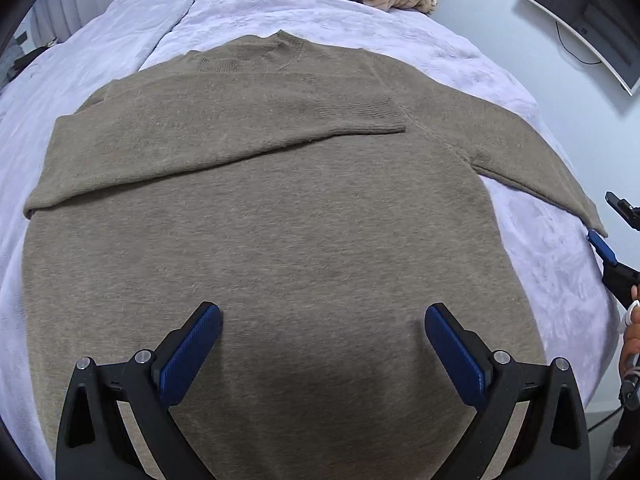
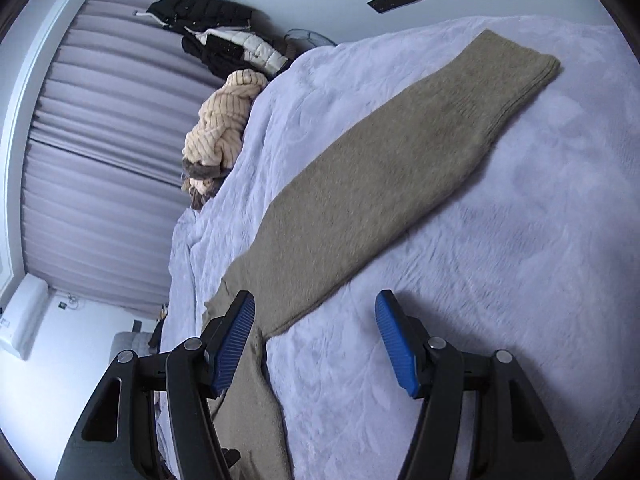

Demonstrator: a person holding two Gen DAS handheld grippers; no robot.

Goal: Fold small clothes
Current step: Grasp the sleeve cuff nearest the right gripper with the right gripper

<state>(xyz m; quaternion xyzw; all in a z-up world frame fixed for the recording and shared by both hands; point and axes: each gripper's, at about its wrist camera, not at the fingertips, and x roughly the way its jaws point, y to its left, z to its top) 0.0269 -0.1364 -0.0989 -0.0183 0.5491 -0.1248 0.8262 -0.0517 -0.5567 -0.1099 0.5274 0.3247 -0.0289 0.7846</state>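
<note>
Brown sweater [image 1: 280,208] flat on lavender blanket [image 1: 120,32]

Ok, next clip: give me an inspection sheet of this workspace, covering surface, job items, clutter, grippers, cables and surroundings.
Surface: bed with lilac blanket, soft and lightly rumpled.
Job's things: brown sweater spread flat; one sleeve folded across the chest, the other sleeve lying out straight on the blanket.
Clutter: cream striped garment heaped at the bed's far edge.
Grippers: left gripper open above the sweater's body; right gripper open, near the outstretched sleeve, holding nothing.
Cables: one hanging below the wall monitor.
Surroundings: curtains, dark jackets hung up.
</note>
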